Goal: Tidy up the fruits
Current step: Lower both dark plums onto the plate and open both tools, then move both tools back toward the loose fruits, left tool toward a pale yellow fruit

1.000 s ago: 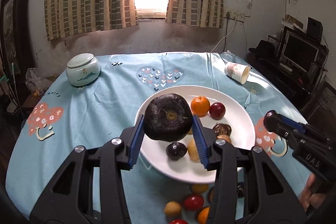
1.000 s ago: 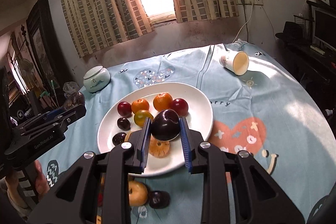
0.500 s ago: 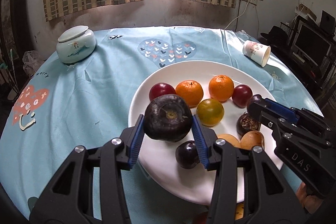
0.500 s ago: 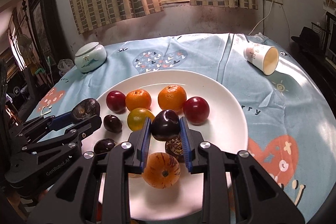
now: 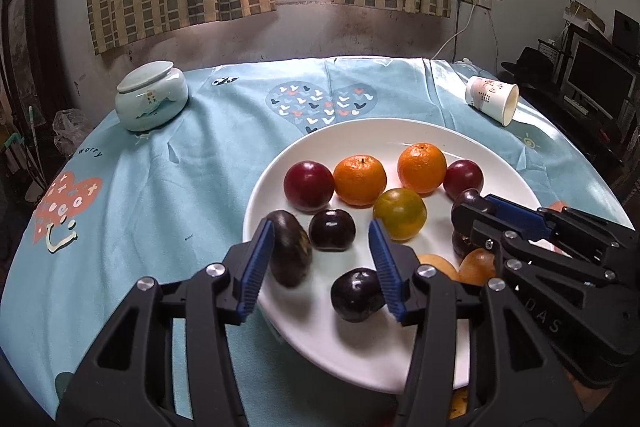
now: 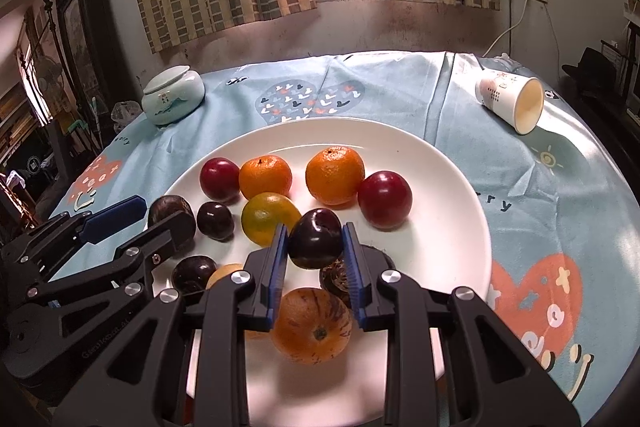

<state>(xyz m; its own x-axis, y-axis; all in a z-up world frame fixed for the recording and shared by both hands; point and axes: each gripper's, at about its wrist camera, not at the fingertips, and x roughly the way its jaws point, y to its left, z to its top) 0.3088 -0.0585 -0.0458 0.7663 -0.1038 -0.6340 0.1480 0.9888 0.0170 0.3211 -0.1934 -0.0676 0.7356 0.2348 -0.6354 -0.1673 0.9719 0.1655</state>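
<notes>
- Plum (image 6: 315, 243) is the thing your coming move turns on: the dark one clamped between the blue pads of your right gripper (image 6: 314, 259), the jaws drawn in tight on its two sides.
- It hangs just above the white plate (image 6: 448, 211), over the bare patch between the green-yellow citrus (image 6: 269, 217) on its left and the red plum (image 6: 385, 199) on its right, so straight down from the pads is where it would land.
- Below and nearer you lie a speckled orange fruit (image 6: 312, 325) and a dark wrinkled one (image 6: 335, 277); how much of a gap there is between them and the held plum I can't quite judge from this angle, so lower gently.
- Your left gripper (image 5: 320, 269) stands parted, its jaws having just been opening; the big dark fruit (image 5: 289, 253) sits tilted against the left pad only, well clear of the right one, at the plate's left rim, nearest the table's left edge.
- A second dark plum (image 5: 332, 229) lies just beyond that gap, and a third (image 5: 356, 294) is just beside the right pad.
- Your right hand is the nearer one to the plate's open middle; the left is crowded at the rim.
- Being round and smooth, the plum may, I think, roll towards the citrus once freed.
</notes>
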